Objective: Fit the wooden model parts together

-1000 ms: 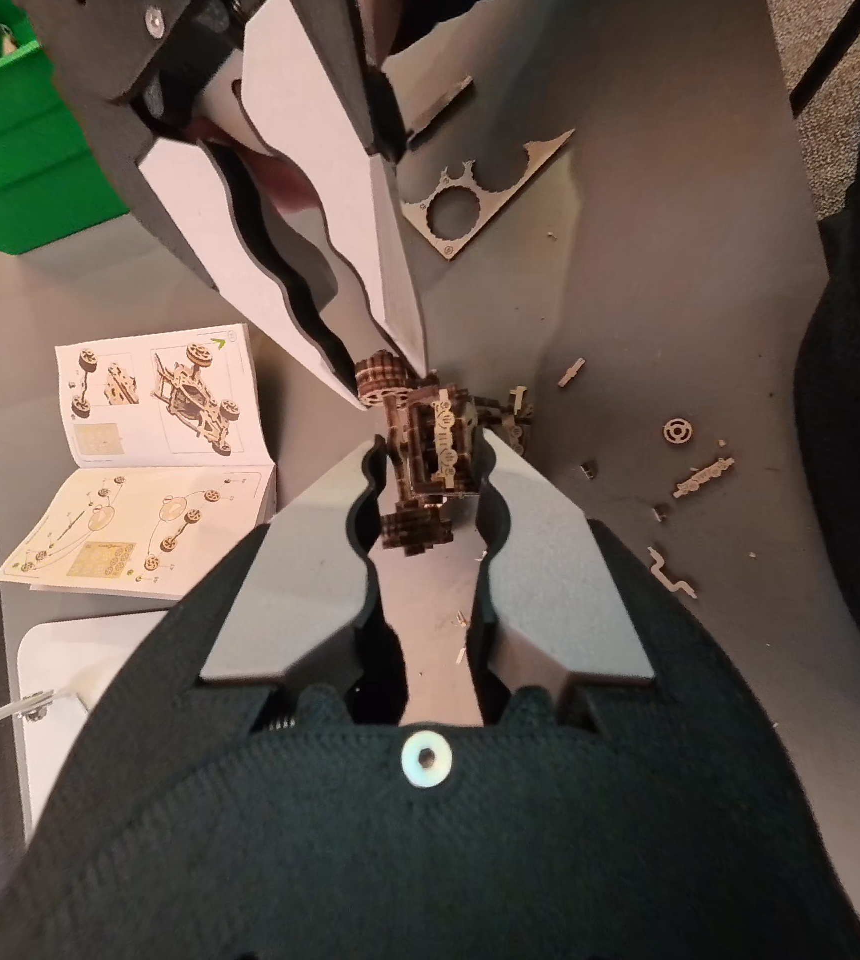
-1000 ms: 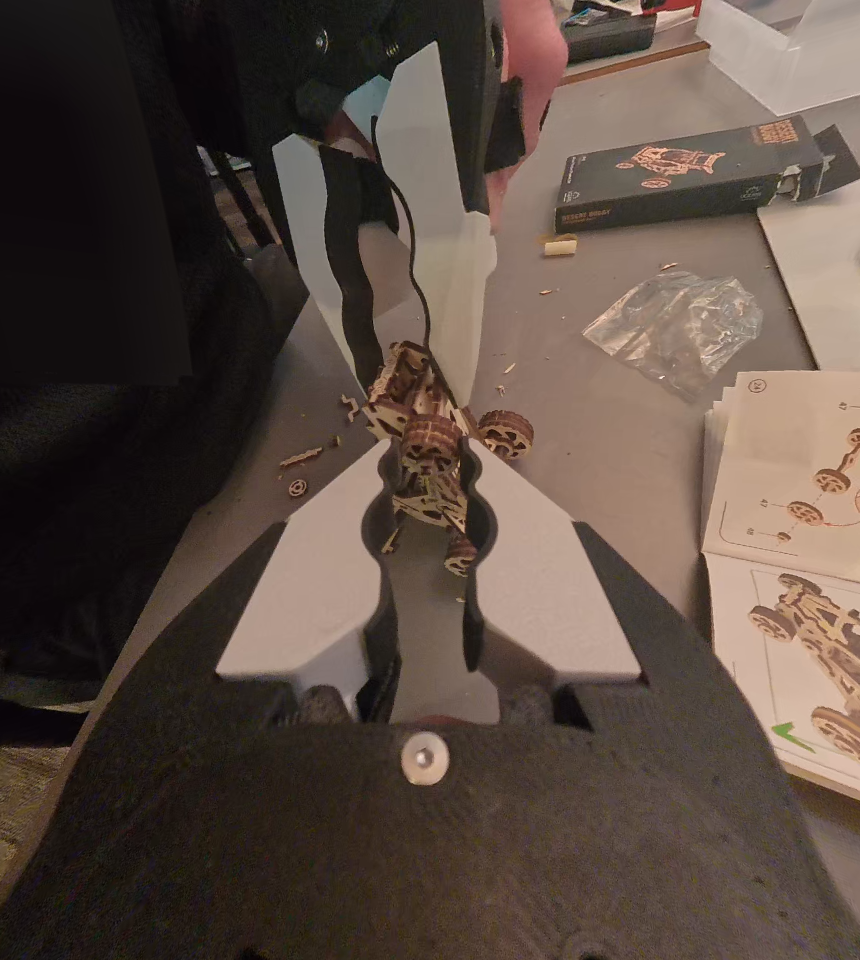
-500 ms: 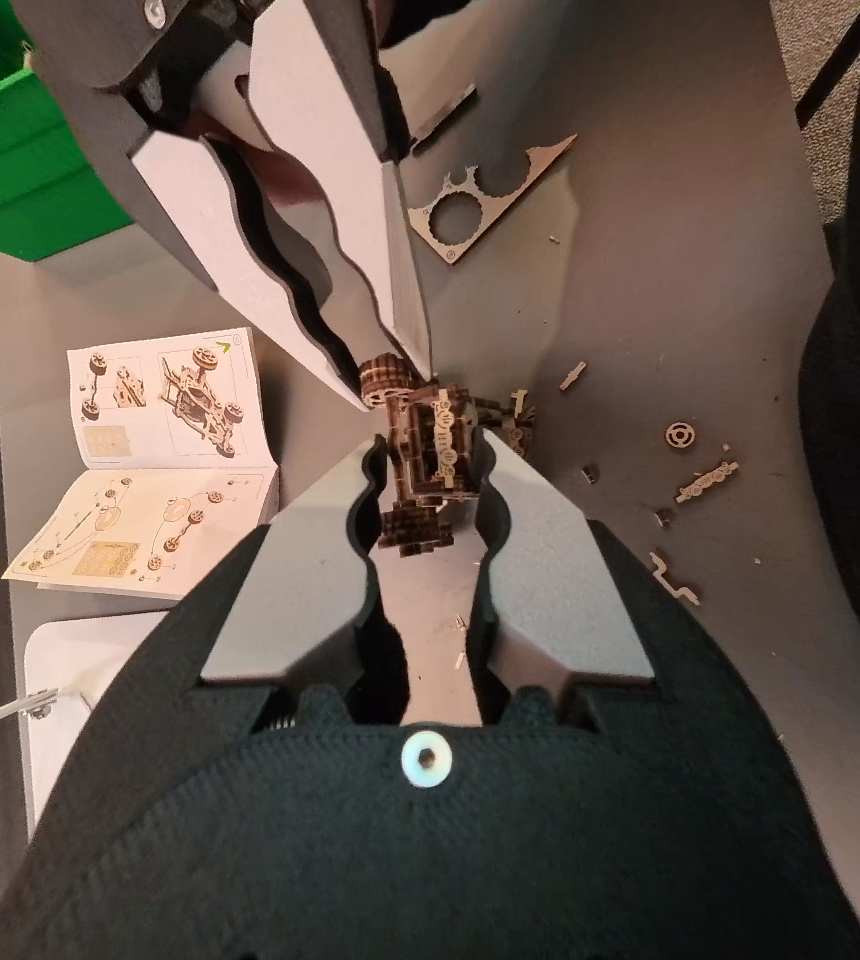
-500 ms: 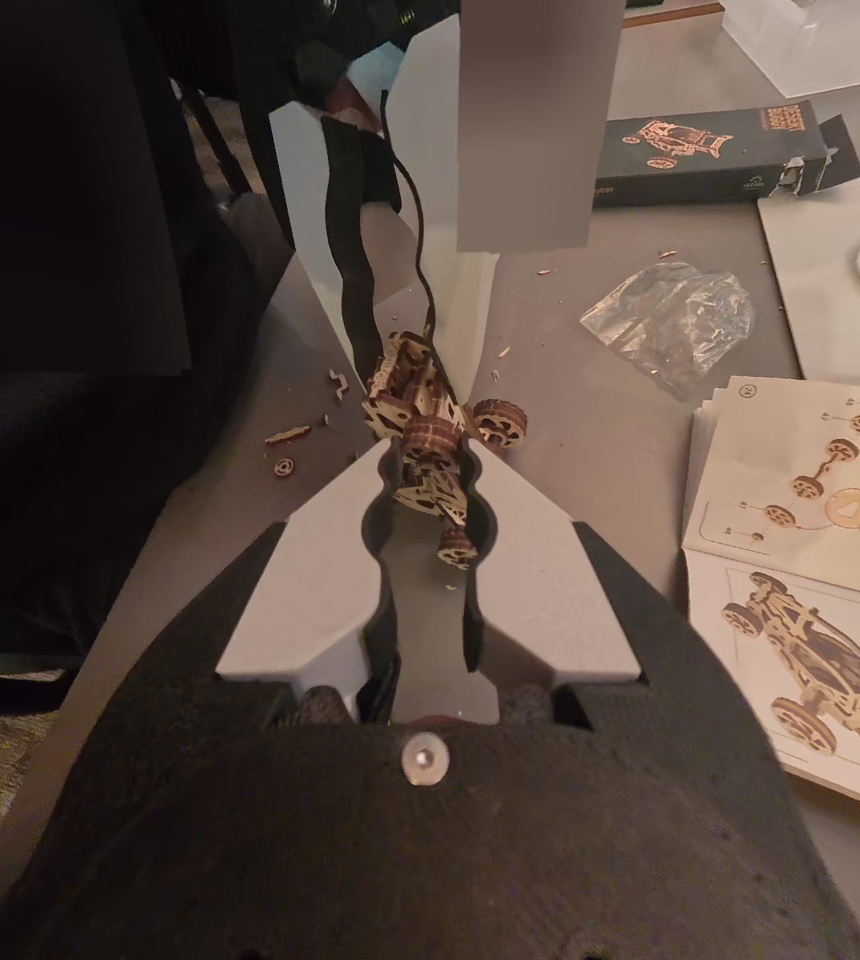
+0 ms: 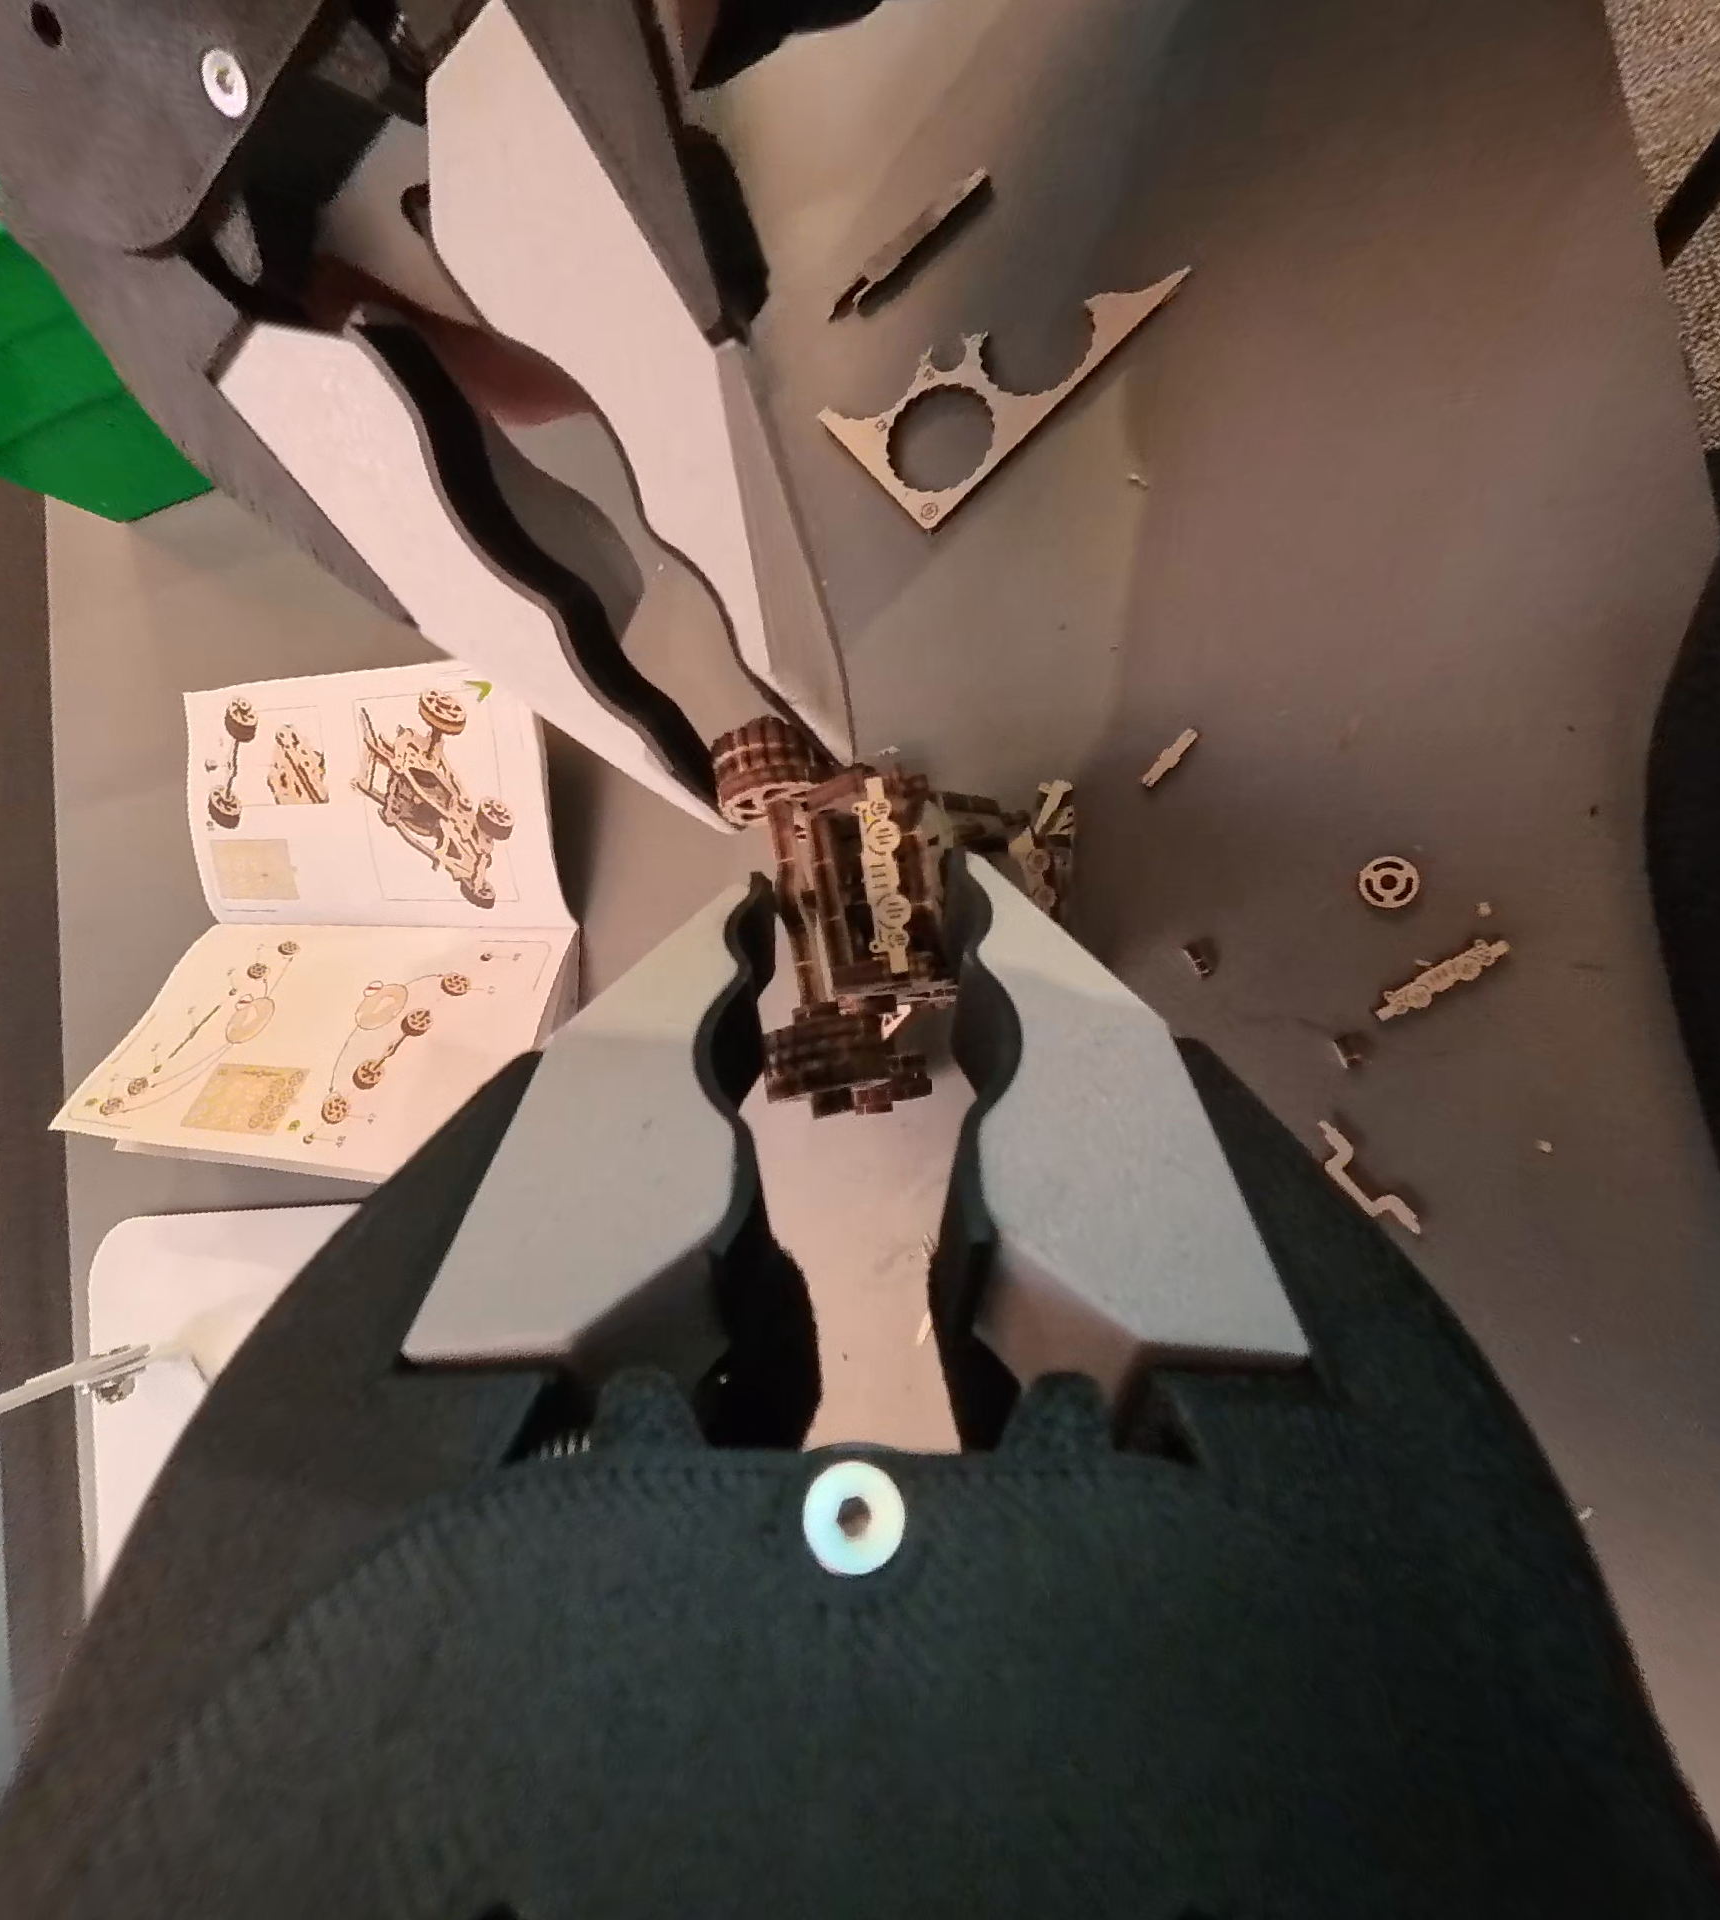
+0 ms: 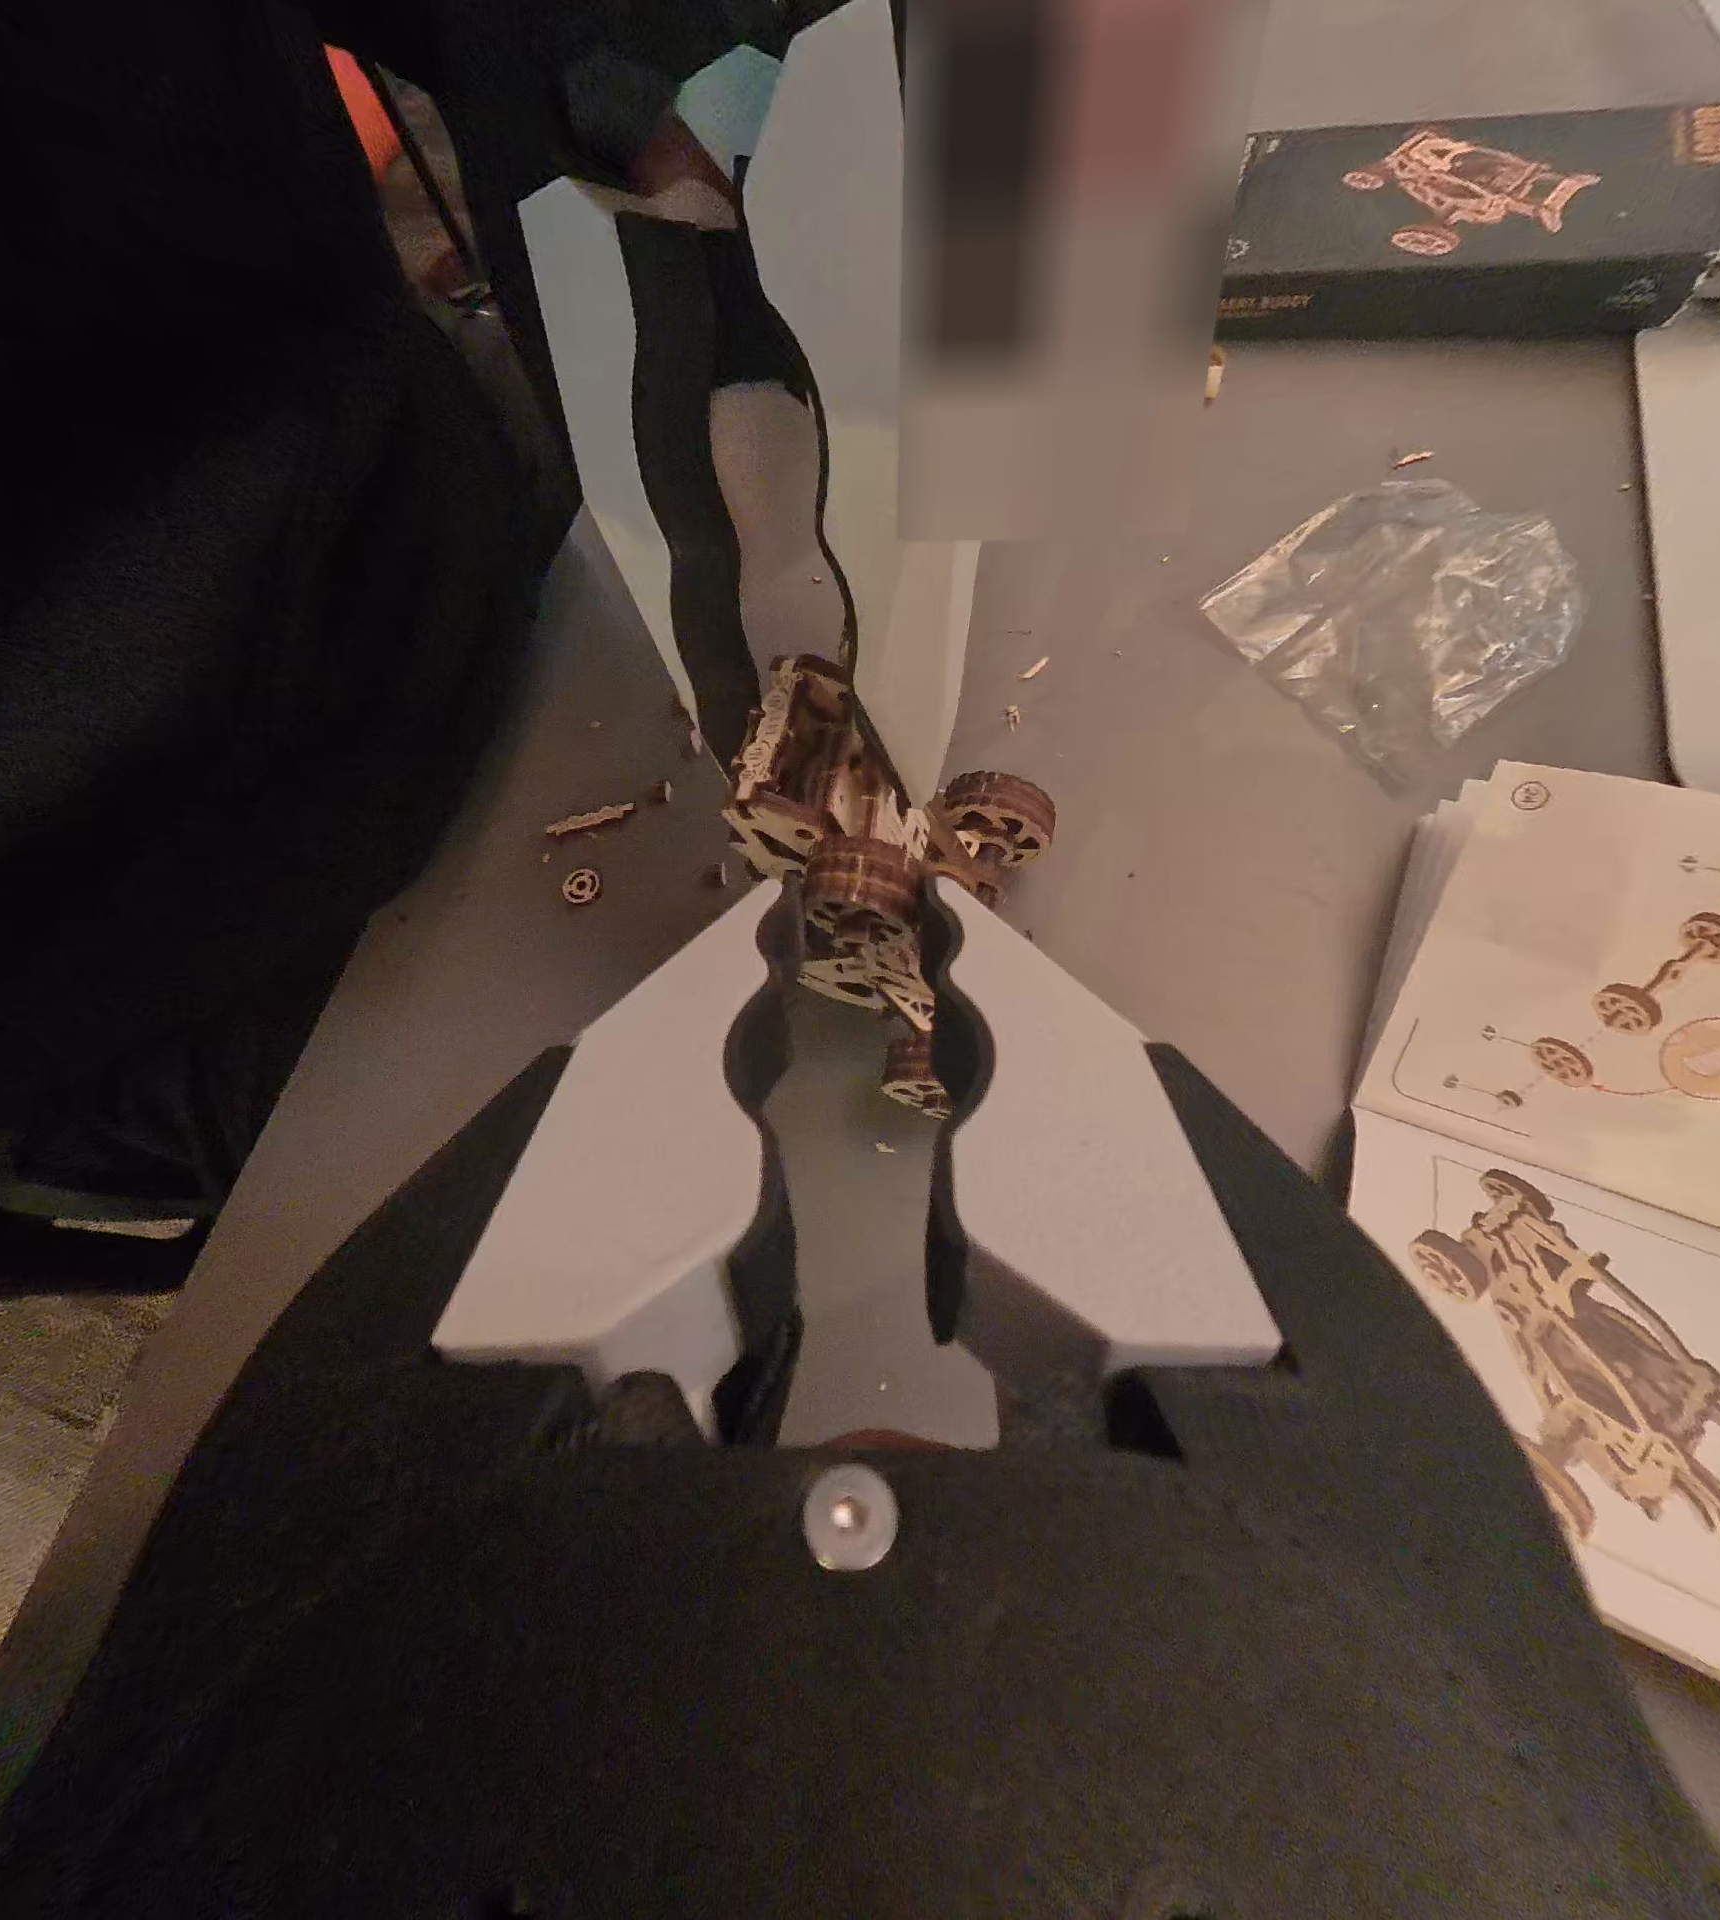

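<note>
The left tool (image 5: 861, 904) is closed narrowly on the body of a small wooden model buggy (image 5: 861, 914), held just above the grey tabletop (image 5: 1355, 644). The right tool (image 6: 861, 904) comes in from 11 o'clock in the left wrist view and pinches a wheel (image 5: 757, 764) at the buggy's far end, its tips nearly together. In the right wrist view the same buggy sits between that tool's tips at centre, with another wheel (image 6: 1001, 816) sticking out at 1 o'clock.

The model looks light, stiff and brittle: thin laser-cut wood with open lattice sides and slim axles. It will likely snap rather than bend, so the safest hold is across the boxy frame, not the wheels or struts.

Loose wooden scraps (image 5: 1443, 966) lie at 3 o'clock in the left wrist view, and a punched-out parts sheet (image 5: 1001, 405) at 1 o'clock. An open instruction booklet (image 5: 357, 935) lies at 9 o'clock, a green bin (image 5: 4, 395) at 10 o'clock. In the right wrist view, a clear plastic bag (image 6: 1407, 623) and a dark kit box (image 6: 1500, 218) sit at 1 o'clock.
</note>
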`<action>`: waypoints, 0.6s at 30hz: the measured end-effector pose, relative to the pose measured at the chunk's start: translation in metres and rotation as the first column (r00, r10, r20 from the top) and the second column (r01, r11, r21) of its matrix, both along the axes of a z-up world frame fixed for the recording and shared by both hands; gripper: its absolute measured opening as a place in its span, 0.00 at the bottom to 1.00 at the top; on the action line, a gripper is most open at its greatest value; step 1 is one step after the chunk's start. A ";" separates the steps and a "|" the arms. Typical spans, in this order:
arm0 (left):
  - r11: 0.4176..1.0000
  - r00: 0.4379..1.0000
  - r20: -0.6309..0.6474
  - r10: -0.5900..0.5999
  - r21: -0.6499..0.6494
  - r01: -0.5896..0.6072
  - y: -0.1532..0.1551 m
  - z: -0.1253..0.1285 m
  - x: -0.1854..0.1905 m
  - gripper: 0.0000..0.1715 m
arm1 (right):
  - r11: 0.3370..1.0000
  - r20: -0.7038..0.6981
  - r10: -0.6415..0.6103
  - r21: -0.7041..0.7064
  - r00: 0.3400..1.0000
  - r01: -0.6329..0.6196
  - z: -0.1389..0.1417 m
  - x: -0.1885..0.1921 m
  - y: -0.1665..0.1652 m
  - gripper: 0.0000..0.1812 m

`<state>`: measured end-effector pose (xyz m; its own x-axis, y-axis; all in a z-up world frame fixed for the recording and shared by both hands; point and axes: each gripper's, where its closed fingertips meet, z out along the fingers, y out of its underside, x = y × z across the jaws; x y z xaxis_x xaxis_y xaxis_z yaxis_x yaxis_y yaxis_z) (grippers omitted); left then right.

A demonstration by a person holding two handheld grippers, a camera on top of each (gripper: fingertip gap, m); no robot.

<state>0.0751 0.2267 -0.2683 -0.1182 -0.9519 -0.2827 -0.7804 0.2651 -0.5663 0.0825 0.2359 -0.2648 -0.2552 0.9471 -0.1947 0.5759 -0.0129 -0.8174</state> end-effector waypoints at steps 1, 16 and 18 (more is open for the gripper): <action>1.000 1.000 0.010 0.009 -0.006 -0.009 0.000 0.000 0.000 0.17 | 1.000 0.003 0.008 0.006 1.000 -0.008 0.000 0.000 0.000 0.10; 0.999 0.998 0.056 0.042 -0.016 -0.041 0.001 0.001 0.002 0.17 | 0.999 0.049 -0.008 -0.039 0.999 0.010 0.000 0.001 -0.005 0.12; 0.999 0.998 0.052 0.045 -0.015 -0.044 0.002 0.001 0.002 0.17 | 0.998 0.053 -0.035 -0.046 0.998 0.037 -0.001 -0.001 0.000 0.16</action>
